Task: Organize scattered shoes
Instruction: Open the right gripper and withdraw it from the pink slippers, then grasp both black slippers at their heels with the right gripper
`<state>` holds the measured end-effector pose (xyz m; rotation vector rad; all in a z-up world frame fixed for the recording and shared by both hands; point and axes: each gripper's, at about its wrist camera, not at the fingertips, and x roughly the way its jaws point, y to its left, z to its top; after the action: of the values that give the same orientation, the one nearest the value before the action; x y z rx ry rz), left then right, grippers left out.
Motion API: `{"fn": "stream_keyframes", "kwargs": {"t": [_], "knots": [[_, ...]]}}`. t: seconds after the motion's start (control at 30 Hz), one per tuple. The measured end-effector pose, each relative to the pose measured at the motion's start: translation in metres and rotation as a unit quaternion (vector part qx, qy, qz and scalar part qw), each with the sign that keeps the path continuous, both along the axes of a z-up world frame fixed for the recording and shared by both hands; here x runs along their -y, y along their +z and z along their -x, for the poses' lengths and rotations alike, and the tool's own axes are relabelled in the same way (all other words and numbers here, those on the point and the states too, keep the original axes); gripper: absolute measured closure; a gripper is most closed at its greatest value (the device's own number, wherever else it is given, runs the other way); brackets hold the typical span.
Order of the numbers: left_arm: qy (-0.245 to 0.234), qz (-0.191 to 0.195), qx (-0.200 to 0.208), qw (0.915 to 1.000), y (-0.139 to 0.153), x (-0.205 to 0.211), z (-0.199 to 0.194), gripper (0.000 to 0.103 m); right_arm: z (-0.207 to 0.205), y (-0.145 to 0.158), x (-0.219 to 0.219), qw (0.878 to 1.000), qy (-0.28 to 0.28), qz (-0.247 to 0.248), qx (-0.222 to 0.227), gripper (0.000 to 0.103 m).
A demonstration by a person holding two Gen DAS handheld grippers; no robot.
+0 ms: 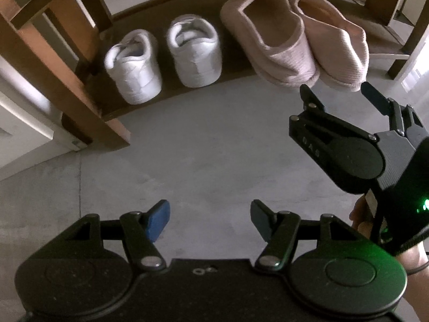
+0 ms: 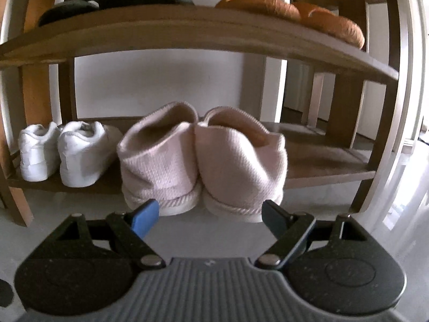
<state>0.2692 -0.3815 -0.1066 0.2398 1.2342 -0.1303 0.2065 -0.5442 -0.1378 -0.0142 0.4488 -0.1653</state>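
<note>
**user1:** Where were the pink slippers? They sat side by side, touching, on the bottom shelf of the rack, heels hanging a bit over the front edge. The white sneakers were paired just to their left, heels out too.

**user2:** And the grippers? The right gripper was spread wide and holding nothing, just in front of the slipper heels. The left gripper hung over bare floor, fingers apart as well.

**user1:** The slippers looked knit, so probably soft and light, and they'd squash under a pinch. The heel rim or the corded sole edge seemed the firmest place to grab.
</note>
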Motion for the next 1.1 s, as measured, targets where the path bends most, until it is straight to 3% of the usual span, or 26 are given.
{"fn": "stream_keyframes", "kwargs": {"t": [0.17,0.43,0.57,0.6,0.7,0.8,0.9,0.97,1.03,1.1], "knots": [[0.003,-0.008,-0.005,0.9999,-0.002,-0.008,-0.001,0.037,-0.012,-0.002,-0.003,0.999,0.031,0.031,0.012,0.013],[0.018,-0.004,-0.005,0.9998,0.014,-0.042,0.022,0.037,-0.037,0.013,0.01,0.999,0.042,0.009,-0.008,0.012],[0.026,0.002,-0.011,0.9996,0.024,-0.076,0.064,0.037,0.011,0.04,-0.003,0.998,0.048,-0.011,0.033,0.011],[0.039,-0.004,-0.017,0.9991,0.025,-0.099,0.093,0.037,0.026,0.046,-0.013,0.997,0.063,-0.008,0.036,0.009],[0.065,-0.014,-0.049,0.9965,0.018,-0.145,0.145,0.037,0.079,0.058,-0.066,0.99,0.138,-0.021,0.011,0.004],[0.118,-0.032,-0.081,0.9892,0.006,-0.206,0.192,0.037,0.122,0.061,-0.117,0.976,0.215,-0.046,-0.01,0.004],[0.186,-0.05,-0.079,0.9782,0.004,-0.265,0.229,0.036,0.163,0.06,-0.18,0.942,0.332,-0.044,-0.038,0.004],[0.218,-0.056,-0.078,0.9711,0.0,-0.293,0.251,0.036,0.186,0.056,-0.224,0.891,0.451,-0.021,-0.044,0.004],[0.251,-0.062,-0.078,0.9629,-0.004,-0.321,0.274,0.036,0.203,0.051,-0.254,0.844,0.536,0.008,-0.03,0.004],[0.283,-0.068,-0.077,0.9536,-0.008,-0.349,0.297,0.036,0.217,0.048,-0.285,0.777,0.628,0.045,-0.006,0.004]]}}
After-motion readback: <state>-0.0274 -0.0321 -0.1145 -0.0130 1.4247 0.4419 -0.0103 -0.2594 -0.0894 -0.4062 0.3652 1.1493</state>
